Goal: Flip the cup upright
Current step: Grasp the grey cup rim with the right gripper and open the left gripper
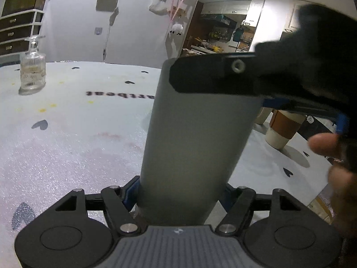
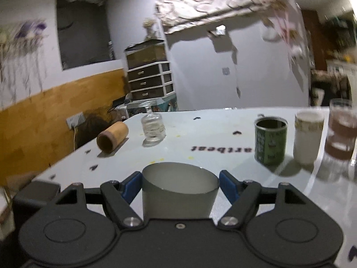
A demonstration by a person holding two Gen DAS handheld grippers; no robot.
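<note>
A tall grey cup (image 1: 191, 138) stands upright, mouth up, in the left wrist view. My left gripper (image 1: 178, 195) is shut on its lower end, its blue pads (image 1: 130, 193) against the wall. My right gripper (image 2: 180, 186) is shut on the same cup (image 2: 178, 197) near its open rim, with the blue pads (image 2: 228, 186) on both sides. In the left wrist view the right gripper's black finger (image 1: 214, 78) lies across the cup's top. The cup is held above the pale table (image 1: 67, 138).
A glass bottle (image 1: 32, 67) (image 2: 153, 126) stands at the far left. A wooden cup (image 2: 112, 136) lies on its side. A green mug (image 2: 270, 143), a white cup (image 2: 308, 137) and a brown-sleeved glass (image 2: 340, 131) stand at the right. A brown-banded cup (image 1: 285, 127) stands nearby.
</note>
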